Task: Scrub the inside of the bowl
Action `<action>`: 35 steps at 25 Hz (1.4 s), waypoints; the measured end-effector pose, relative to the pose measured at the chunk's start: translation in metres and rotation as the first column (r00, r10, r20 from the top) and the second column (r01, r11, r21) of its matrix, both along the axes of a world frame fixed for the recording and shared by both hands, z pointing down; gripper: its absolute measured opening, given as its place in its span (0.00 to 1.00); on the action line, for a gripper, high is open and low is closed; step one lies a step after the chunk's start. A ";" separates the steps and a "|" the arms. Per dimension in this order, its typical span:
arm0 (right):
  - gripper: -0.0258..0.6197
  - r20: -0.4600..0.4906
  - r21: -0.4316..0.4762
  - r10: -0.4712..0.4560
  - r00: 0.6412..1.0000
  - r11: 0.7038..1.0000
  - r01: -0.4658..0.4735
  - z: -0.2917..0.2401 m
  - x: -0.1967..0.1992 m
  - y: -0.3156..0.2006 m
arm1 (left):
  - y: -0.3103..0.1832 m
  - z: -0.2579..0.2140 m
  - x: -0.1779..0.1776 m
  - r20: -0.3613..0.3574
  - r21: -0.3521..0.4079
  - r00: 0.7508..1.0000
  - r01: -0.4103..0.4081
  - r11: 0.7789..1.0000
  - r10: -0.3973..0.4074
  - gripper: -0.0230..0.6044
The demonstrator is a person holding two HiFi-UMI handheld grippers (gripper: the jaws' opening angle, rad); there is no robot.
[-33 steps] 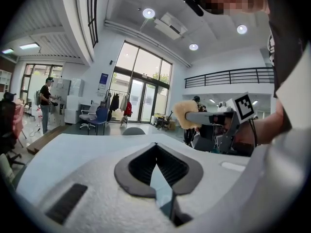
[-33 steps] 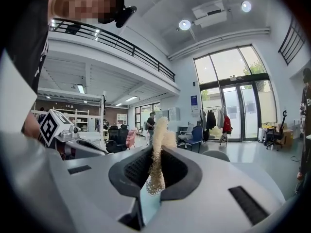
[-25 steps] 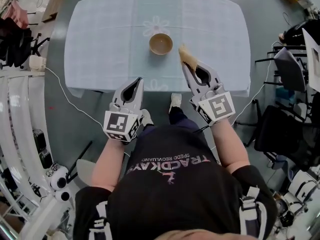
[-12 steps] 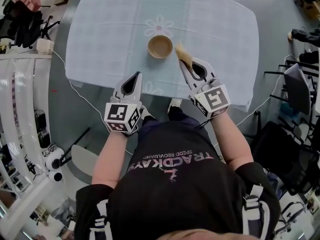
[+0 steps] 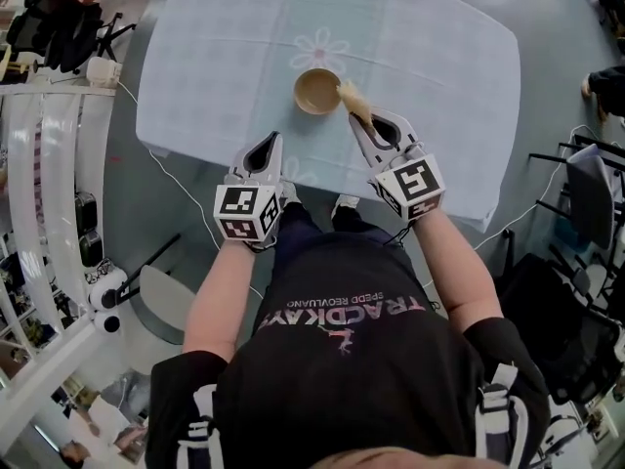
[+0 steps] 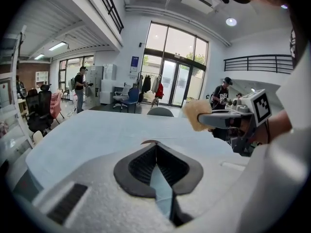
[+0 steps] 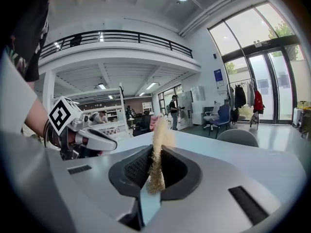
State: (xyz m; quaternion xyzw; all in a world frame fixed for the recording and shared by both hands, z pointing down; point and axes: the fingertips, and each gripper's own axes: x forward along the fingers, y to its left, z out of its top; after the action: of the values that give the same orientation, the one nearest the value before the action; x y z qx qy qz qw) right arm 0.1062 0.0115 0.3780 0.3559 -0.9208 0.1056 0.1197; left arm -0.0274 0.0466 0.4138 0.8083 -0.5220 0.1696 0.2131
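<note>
Bowl: a tan bowl (image 5: 317, 91) stands upright on the table (image 5: 195, 66), about midway between its left and right edges and well in from the near edge, just on the near side of a flower print (image 5: 320, 48) on the pale blue tablecloth (image 5: 439, 86). Its inside looks bare.

Scrub pad: a tan, fibrous scrub pad (image 5: 354, 104) sticks out past the right gripper's tips. Its far end lies at the bowl's right rim; the head view does not show whether it touches the rim.

Right gripper: the right gripper (image 5: 356, 118) has its jaws clamped on the scrub pad (image 7: 156, 149), with strands pinched between them (the right gripper view shows the fibres squeezed flat in the slot). It reaches over the table's near edge and points at the bowl's right side.

Left gripper: the left gripper (image 5: 272, 138) is pressed fully closed with nothing between its jaws, which meet in a thin line in the left gripper view (image 6: 155, 144). It sits over the near edge, left of the bowl and apart from it.

Marker cubes: one marker cube (image 5: 415, 186) rides on the right gripper and another on the left (image 5: 244, 213), both nearer the person (image 5: 342, 360) than the table's edge.

Far side: a grey chair (image 6: 160, 111) stands at the table's far edge.
</note>
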 end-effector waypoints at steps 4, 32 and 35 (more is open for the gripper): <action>0.09 -0.016 -0.011 0.011 1.000 1.000 -0.011 0.007 -0.005 -0.005 | -0.007 0.013 -0.002 0.003 -0.036 1.000 -0.023 0.999 0.023 0.06; 0.09 -0.374 -0.110 -0.033 0.927 0.994 -0.009 0.107 -0.068 -0.054 | -0.094 0.137 0.000 -0.100 -0.310 0.973 -0.230 0.923 0.209 0.06; 0.09 -0.450 -0.089 -0.075 0.890 0.995 0.039 0.113 -0.071 -0.055 | -0.099 0.142 0.001 -0.117 -0.324 0.973 -0.225 0.919 0.197 0.06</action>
State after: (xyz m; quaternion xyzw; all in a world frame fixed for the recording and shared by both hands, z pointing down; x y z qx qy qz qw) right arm 0.0355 -0.0438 0.4912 0.3385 -0.8729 0.0519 0.3474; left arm -0.0267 -0.0519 0.5563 0.8181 -0.3861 0.2446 0.3491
